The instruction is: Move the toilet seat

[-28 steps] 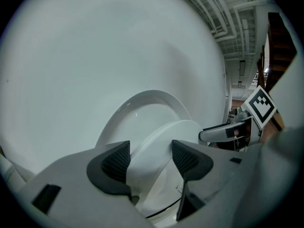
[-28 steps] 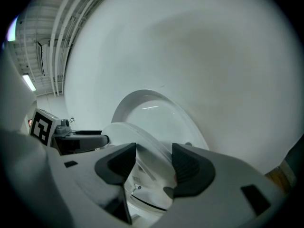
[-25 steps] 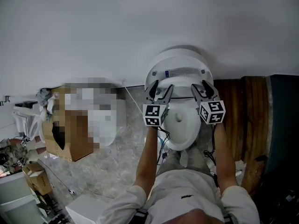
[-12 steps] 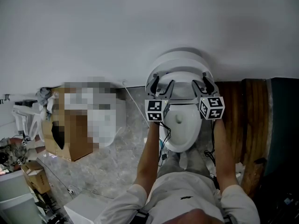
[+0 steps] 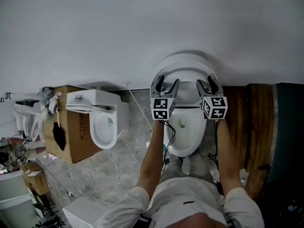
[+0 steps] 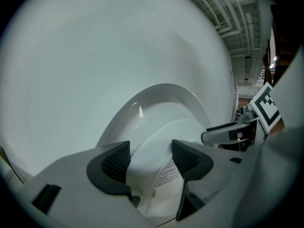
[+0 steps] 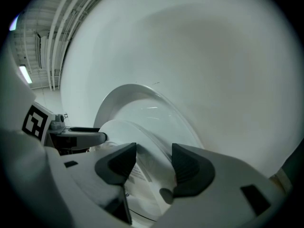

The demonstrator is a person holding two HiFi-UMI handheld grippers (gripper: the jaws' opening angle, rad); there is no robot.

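- Box (image 5: 71, 139): brown cardboard, far left on the grey floor (image 5: 118, 170).
- Spare toilet (image 5: 102, 122): white, just right of the box, its bowl open.
- Left gripper (image 5: 167, 82): jaws closed on the left edge of the seat (image 5: 184, 76), one dark pad on either face. Its marker cube sits over the bowl's left rim.
- Seat: white, raised steeply off the bowl (image 5: 183, 134), label side facing the person. It stands close in front of the lid (image 5: 184, 58), with a gap showing between them.
- Lid: white and round, up against the pale wall (image 5: 95, 32).
- Right gripper (image 5: 204, 82): jaws narrow, clamped on the seat's right edge, level with the left gripper.
- Wood panel (image 5: 240, 118): dark brown, right of the bowl.
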